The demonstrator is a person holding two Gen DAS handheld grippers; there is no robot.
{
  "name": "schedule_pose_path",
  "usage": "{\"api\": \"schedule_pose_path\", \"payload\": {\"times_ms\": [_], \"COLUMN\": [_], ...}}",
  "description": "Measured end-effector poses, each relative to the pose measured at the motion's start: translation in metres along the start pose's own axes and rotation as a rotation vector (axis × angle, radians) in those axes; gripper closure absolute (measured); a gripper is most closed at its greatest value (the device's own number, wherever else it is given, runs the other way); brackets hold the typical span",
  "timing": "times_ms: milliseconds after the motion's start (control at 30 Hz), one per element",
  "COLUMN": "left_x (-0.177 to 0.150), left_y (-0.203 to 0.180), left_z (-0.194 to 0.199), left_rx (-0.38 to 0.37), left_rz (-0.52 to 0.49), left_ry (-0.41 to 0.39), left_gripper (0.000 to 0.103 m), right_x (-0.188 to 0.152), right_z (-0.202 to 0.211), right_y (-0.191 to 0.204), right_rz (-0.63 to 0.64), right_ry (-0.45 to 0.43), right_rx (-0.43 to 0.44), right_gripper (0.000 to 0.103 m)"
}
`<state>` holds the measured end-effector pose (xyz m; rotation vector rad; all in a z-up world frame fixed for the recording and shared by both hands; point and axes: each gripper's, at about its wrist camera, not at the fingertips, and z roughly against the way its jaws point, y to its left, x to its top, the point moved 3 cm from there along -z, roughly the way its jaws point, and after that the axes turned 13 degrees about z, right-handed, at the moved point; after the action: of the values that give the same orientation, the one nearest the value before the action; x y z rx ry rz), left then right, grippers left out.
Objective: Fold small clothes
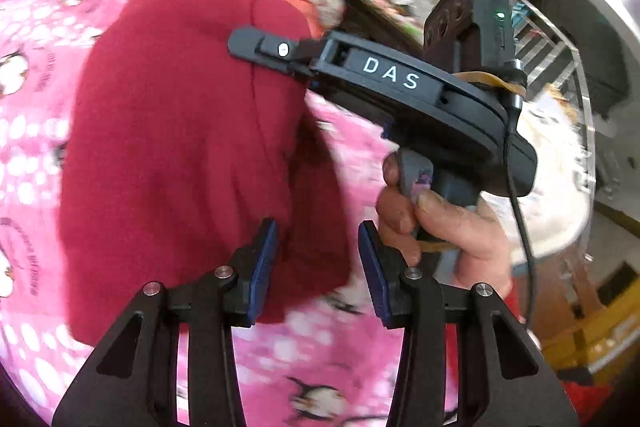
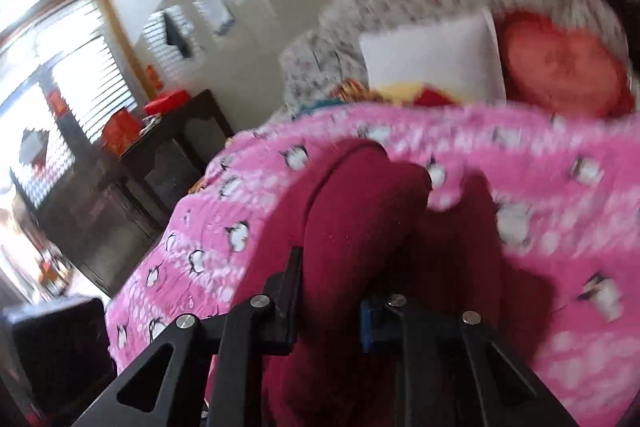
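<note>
A dark red garment lies bunched on a pink penguin blanket. In the left wrist view my left gripper stands open at the garment's near right corner, with pink blanket showing beside its right pad. A hand holds my right gripper, which reaches in from the right with its tip on top of the garment. In the right wrist view a thick fold of the garment fills the gap of my right gripper, and the fingers are shut on it.
The blanket covers a sofa with a floral back. A white cushion and a round red cushion lean at the rear. A dark wooden cabinet with red boxes stands left of the sofa.
</note>
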<state>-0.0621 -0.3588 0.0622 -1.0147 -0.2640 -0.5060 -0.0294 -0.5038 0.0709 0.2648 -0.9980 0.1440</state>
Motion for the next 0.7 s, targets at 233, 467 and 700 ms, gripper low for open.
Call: {"api": "schedule_pose_path", "payload": {"times_ms": [233, 467, 700], "left_x": [-0.025, -0.024, -0.017], "left_y": [-0.036, -0.012, 0.031], "left_z": [0.005, 0.038, 0.031], "left_rx": [-0.027, 0.267, 0.386], "left_rz": [-0.118, -0.209, -0.173], "left_ry": [0.059, -0.092, -0.168], "left_gripper": [0.062, 0.062, 0.062], "right_x": [-0.016, -0.027, -0.036], "right_z": [0.02, 0.027, 0.06], "right_y": [-0.03, -0.046, 0.041], "right_rz": [0.08, -0.023, 0.166], "right_ry": [0.106, 0.094, 0.103], "right_rx": [-0.221, -0.225, -0.054], "right_gripper": [0.083, 0.057, 0.059]}}
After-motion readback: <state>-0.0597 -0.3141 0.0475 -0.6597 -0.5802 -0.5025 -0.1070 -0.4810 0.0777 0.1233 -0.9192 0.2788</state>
